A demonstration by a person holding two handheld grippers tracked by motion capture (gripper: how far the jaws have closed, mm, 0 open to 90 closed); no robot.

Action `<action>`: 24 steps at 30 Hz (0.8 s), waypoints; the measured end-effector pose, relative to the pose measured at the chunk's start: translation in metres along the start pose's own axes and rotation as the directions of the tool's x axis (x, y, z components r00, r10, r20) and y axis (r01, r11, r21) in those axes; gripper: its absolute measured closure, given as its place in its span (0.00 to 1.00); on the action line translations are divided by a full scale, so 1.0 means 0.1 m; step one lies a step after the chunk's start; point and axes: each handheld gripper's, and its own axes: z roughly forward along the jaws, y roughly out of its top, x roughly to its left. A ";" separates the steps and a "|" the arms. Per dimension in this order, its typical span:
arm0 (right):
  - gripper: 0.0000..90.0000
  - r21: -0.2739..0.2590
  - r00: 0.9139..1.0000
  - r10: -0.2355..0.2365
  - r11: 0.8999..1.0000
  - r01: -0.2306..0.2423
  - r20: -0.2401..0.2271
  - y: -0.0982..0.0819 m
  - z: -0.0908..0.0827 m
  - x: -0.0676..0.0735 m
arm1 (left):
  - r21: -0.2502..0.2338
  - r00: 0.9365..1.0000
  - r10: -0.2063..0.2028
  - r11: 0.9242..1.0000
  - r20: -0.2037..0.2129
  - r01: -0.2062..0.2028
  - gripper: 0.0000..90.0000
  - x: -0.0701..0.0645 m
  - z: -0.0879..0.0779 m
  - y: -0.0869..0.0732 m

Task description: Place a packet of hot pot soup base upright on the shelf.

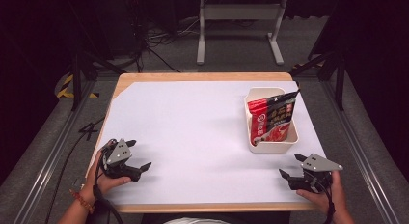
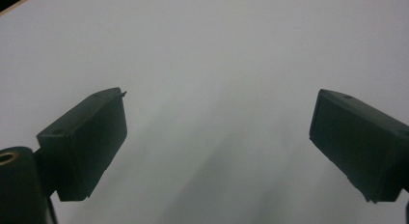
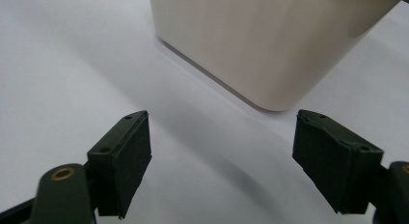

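Item: red foil pouch, standing tilted in a cream bin at the right of the white-covered tabletop. Judged light, crinkly, slippery, easily creased; best taken by the flat top seam protruding above the rim. Left gripper: near-left edge, spread wide, empty. Right gripper: just before the bin, fingers wide apart, holding nothing

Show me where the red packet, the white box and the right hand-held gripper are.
Red packet [image 1: 271, 119], high view, front face.
White box [image 3: 270, 35], right gripper view, side wall.
Right hand-held gripper [image 1: 292, 167], high view, between open jaw tips.
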 end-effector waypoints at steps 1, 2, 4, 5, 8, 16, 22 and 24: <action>0.23 0.000 1.000 0.000 1.000 0.000 0.000 0.00 0.00 0.00 | 0.000 1.000 0.000 1.000 0.000 0.000 0.08 0.00 0.00 0.00; 0.23 -0.002 1.000 0.000 1.000 0.000 0.003 0.00 0.00 0.00 | -0.003 1.000 -0.015 1.000 0.002 0.015 0.08 0.01 -0.01 -0.03; 0.23 -0.003 1.000 0.005 1.000 -0.005 0.003 -0.01 0.00 -0.01 | 0.001 0.999 -0.033 0.999 -0.005 0.033 0.07 0.02 -0.02 -0.07; 0.23 -0.004 1.000 0.003 1.000 -0.003 0.005 -0.01 -0.01 -0.01 | -0.003 0.999 -0.041 0.999 -0.007 0.040 0.07 0.02 -0.03 -0.08; 0.23 -0.010 1.000 0.004 1.000 -0.004 0.009 0.00 -0.02 -0.01 | -0.019 0.999 -0.049 0.999 -0.001 0.049 0.07 0.02 -0.04 -0.08; 0.23 -0.014 1.000 0.007 1.000 -0.007 0.015 0.00 -0.03 -0.01 | -0.048 0.996 -0.084 0.995 0.025 0.086 0.07 0.05 -0.04 -0.11; 0.23 -0.020 1.000 0.007 1.000 -0.007 0.019 0.00 -0.04 -0.01 | -0.058 0.995 -0.094 0.994 0.023 0.096 0.07 0.06 -0.05 -0.11; 0.23 -0.023 1.000 0.009 1.000 -0.008 0.020 0.00 -0.05 -0.01 | -0.062 0.995 -0.096 0.993 0.021 0.097 0.07 0.06 -0.06 -0.12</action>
